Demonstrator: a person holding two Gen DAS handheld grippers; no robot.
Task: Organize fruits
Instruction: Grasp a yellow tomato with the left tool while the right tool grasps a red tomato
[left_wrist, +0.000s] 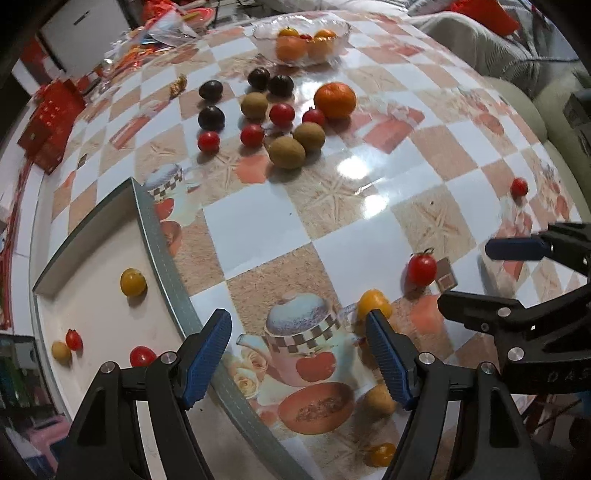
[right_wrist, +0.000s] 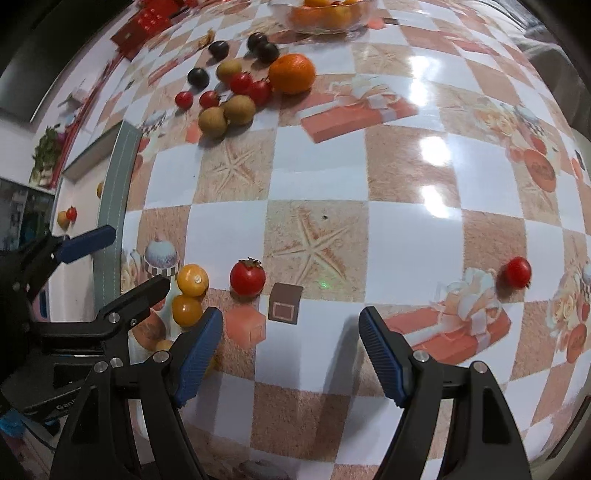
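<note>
Checkered tablecloth (right_wrist: 406, 251), glossy red tomato (right_wrist: 247, 277), green calyx

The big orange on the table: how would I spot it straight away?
Start at the glass bowl at the table's far edge. Just in front lies a cluster of loose fruit. The big orange sits at its right end, far larger than the red tomatoes beside it.

Bright overhead light glares white on the glossy tablecloth (right_wrist: 432, 155), fruit shadows soft, fisheye edges bent and dark
</note>
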